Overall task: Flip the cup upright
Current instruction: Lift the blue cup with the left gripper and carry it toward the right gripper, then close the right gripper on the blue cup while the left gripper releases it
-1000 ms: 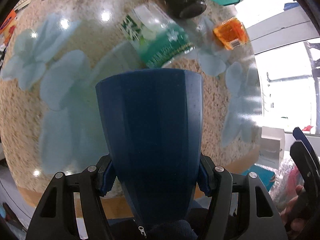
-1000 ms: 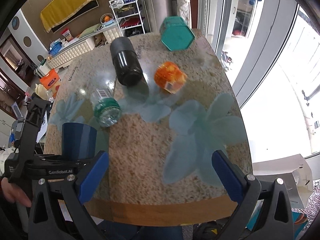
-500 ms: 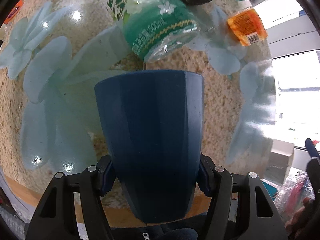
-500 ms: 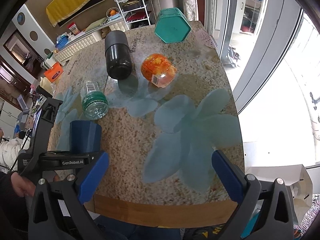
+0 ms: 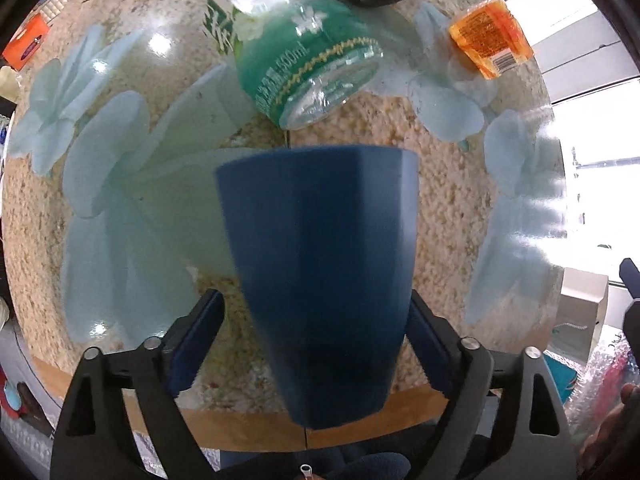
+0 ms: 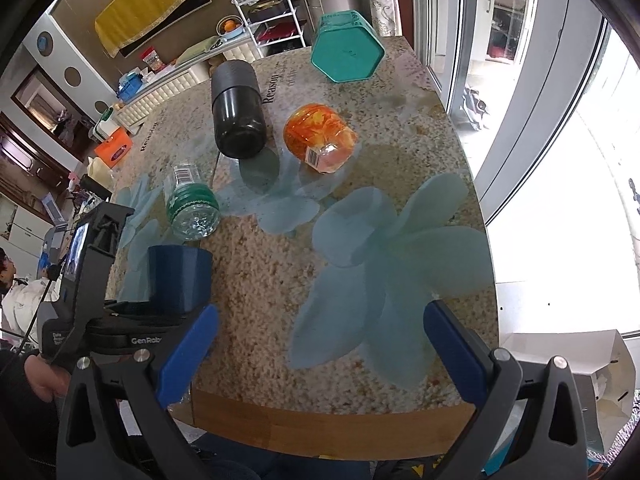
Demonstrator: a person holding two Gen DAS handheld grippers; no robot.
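A dark blue faceted cup (image 5: 320, 264) fills the middle of the left wrist view, rim away from the camera, blurred. My left gripper (image 5: 316, 332) has its jaws spread; the left pad stands clear of the cup and the right pad is close beside it. In the right wrist view the cup (image 6: 180, 276) is upright near the table's front left edge, with the left gripper (image 6: 120, 316) at its base. My right gripper (image 6: 316, 348) is open and empty above the front of the table.
On the granite table with pale blue flowers (image 6: 360, 216) lie a green-labelled plastic bottle (image 6: 192, 204), a black cylinder (image 6: 238, 110), an orange jar (image 6: 320, 136) and a teal hexagonal cup (image 6: 346, 50). The wooden front edge (image 6: 320, 428) is near.
My left gripper's jaws have opened off the blue cup, which was held before. The left camera has drawn nearer the table. The right gripper stayed open and shifted slightly.
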